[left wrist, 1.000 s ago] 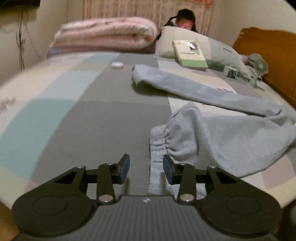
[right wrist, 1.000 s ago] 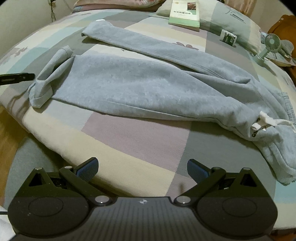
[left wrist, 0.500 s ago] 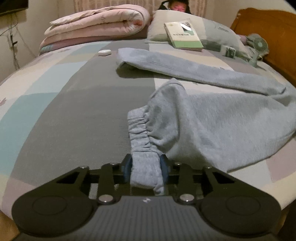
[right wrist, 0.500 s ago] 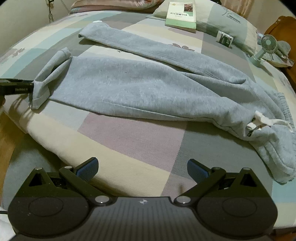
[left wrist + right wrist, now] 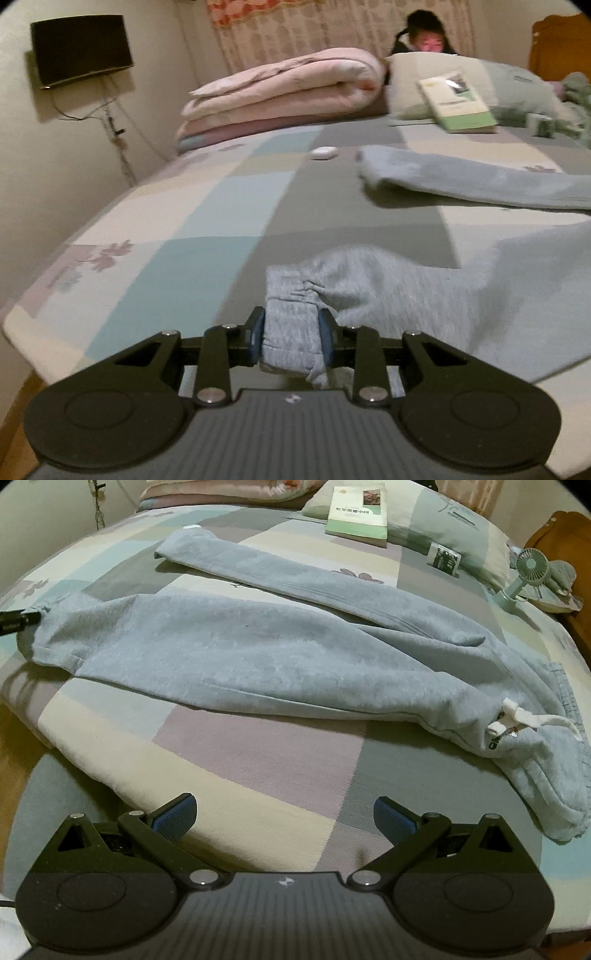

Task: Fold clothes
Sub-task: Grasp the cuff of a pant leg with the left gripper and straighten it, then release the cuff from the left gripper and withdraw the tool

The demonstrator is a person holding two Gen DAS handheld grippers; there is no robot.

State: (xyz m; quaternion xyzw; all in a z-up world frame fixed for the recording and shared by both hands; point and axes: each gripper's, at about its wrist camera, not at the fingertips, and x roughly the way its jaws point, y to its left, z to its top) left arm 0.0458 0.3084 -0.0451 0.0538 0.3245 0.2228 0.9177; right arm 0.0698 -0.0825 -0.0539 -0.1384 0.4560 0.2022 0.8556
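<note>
Left wrist view: the left gripper had its two blue pads clamped on the gathered elastic cuff of a pair of light grey fleece sweatpants. Jaws had just been closing, now narrow w/ the cuff pinched between them. That near leg ran off to the right over the patchwork bedspread of pale blue, grey, cream and mauve squares. The other leg lay further back, its cuff end pointing left. A small white oval object sat just left of that far cuff. At the far end: a folded pink quilt, a pale pillow w/ a green-and-white paperback book leaning on it, and a person behind the pillow. A black wall-mounted box hung far left. Picture somewhat blurred.

Right wrist view: the right gripper was spread wide, nothing between the pads, over the near edge of the bed. Sweatpants lay across the middle, legs to the left, waistband w/ white drawstring at right. The left gripper showed at the left edge on the near leg's cuff. Book far centre; a small mint-green handheld fan far right.
</note>
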